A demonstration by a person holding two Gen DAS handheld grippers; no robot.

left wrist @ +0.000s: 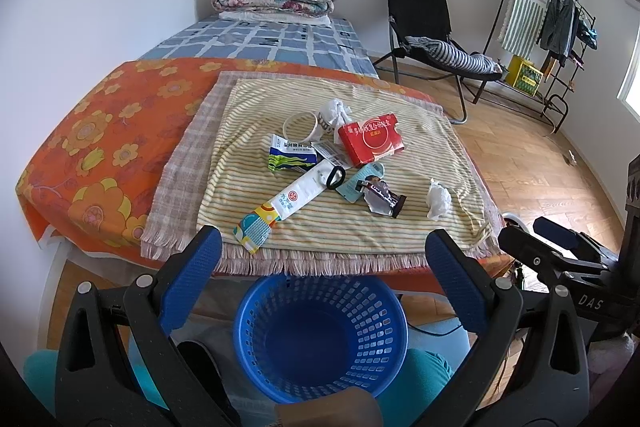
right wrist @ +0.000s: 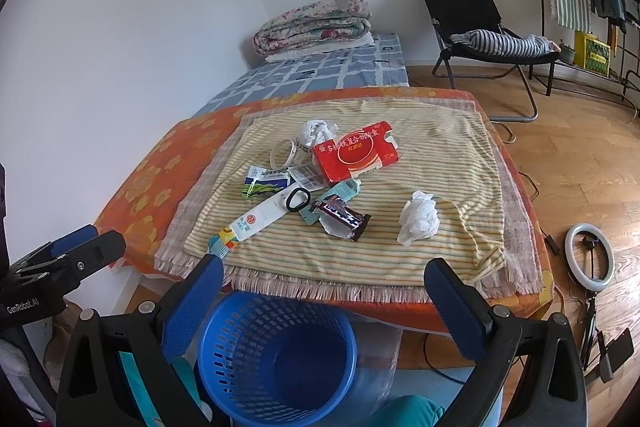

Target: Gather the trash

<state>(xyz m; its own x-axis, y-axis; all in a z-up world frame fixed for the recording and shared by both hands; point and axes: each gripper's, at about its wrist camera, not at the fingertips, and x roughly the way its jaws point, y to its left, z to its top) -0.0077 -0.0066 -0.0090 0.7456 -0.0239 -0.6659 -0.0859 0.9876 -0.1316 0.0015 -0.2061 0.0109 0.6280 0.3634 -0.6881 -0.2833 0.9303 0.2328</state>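
Trash [right wrist: 340, 167] lies scattered on the striped cloth [right wrist: 460, 155], the blue basket [right wrist: 276, 355] empty below its edge. My left gripper [left wrist: 322, 259] and right gripper [right wrist: 324, 287] gape wide, holding nothing; I'd take the crumpled tissue [right wrist: 418, 217] first, squarely.

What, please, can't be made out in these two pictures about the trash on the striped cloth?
- Small print on the red cardboard box: too small in both views.
- White ring-shaped cup: its far side is hidden by the crumpled white tissue in the left wrist view.
- Teal card: partly covered by the dark snack wrapper in the right wrist view.
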